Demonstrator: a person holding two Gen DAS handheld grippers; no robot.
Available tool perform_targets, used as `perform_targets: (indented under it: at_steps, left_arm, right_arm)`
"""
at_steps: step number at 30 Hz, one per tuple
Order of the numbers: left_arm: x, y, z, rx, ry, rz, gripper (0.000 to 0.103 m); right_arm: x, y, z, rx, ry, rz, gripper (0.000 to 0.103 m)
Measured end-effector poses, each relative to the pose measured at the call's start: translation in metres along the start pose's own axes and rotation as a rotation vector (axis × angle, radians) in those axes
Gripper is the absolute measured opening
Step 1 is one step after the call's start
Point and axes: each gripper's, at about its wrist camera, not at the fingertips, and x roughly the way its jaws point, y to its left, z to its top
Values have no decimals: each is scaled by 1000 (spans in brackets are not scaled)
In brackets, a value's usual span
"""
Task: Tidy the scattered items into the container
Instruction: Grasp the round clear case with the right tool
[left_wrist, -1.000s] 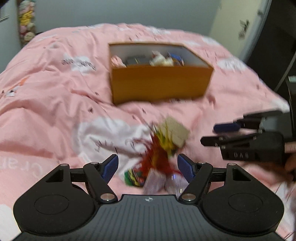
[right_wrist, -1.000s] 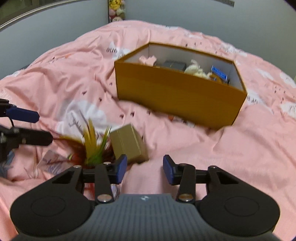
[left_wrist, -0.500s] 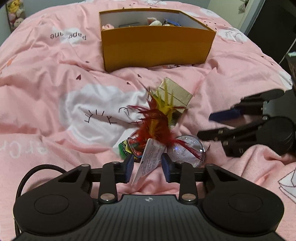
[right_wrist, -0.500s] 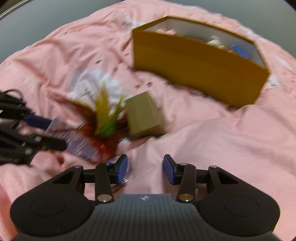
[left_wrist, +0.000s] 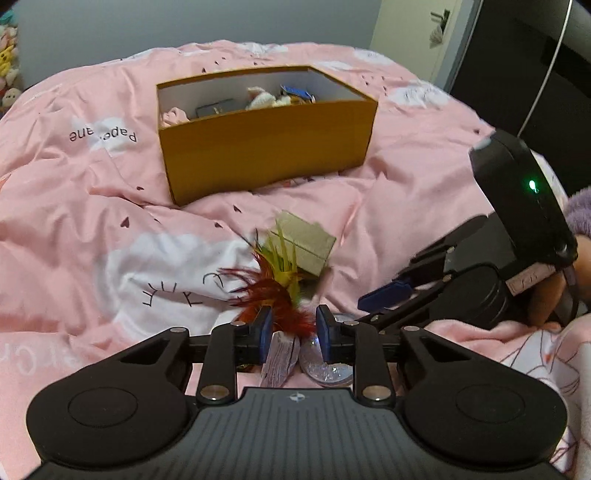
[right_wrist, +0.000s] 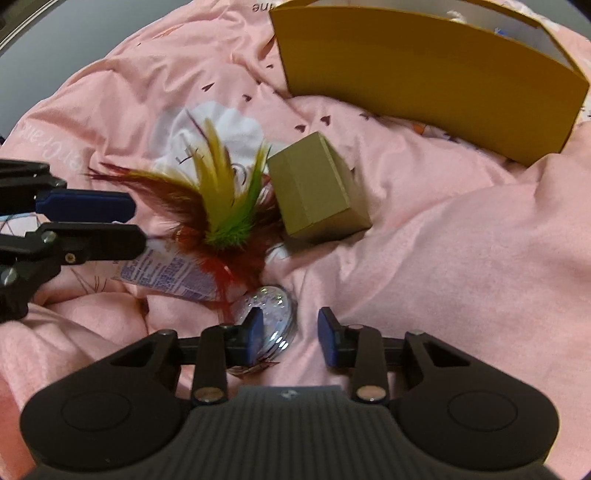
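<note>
A red, yellow and green feather toy (left_wrist: 273, 280) (right_wrist: 225, 206) with a printed paper tag (right_wrist: 166, 273) lies on the pink duvet. My left gripper (left_wrist: 293, 332) (right_wrist: 125, 221) is shut on its red feathers and tag. A clear glittery ball (right_wrist: 273, 310) (left_wrist: 327, 365) lies just beside the toy. My right gripper (right_wrist: 290, 336) (left_wrist: 373, 308) hovers over the ball with its jaws closing; the ball sits by the left pad and is not pinched. A small tan cardboard box (right_wrist: 317, 188) (left_wrist: 306, 243) rests behind the feathers. Further back stands the orange container box (left_wrist: 266, 147) (right_wrist: 424, 74).
The container holds several small items, among them a pink cloth (left_wrist: 173, 118). The rumpled duvet (left_wrist: 92, 221) covers the whole bed. A hand in a purple sleeve (left_wrist: 580, 210) holds the right gripper. Plush toys (left_wrist: 7, 74) stand far left; a dark cabinet (left_wrist: 535, 74) is at right.
The left jaws went from wide open to closed on the feather toy. The right gripper sank and tipped downward over the glittery ball, and its jaws narrowed.
</note>
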Motion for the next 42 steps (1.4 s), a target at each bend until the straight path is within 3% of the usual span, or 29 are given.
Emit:
perform_targets:
  at_steps: [11,15,18,20,25,31,38,42]
  left_arm:
    - [0,7,-3,-30,0,18,29]
    - [-2,8,-3,-38,-7,19,29]
    - [-1,10,-3,-47,0,22,29]
    - [1,10,-3,-50,6,28,29]
    - [0,13,-3,-63,5,33,29]
    - [-2,13,0,-64,-14,30,29]
    - [-2,15,8,-65,-36,15,29]
    - [0,20,11,-83,-45,4,29]
  right_arm:
    - [35,-6,7,39,109,119,48]
    - [25,-4,5,42,81,161,30]
    - [19,-6,4,61,76,250,20]
    - [24,-7,5,81,100,276,19]
    - [18,-12,7,117,82,261,17]
    - [-14,-20,10,113,-47,147,16]
    - [-32,-33,9,129,-117,28,16]
    - [-33,-45,13,185,-142,51,16]
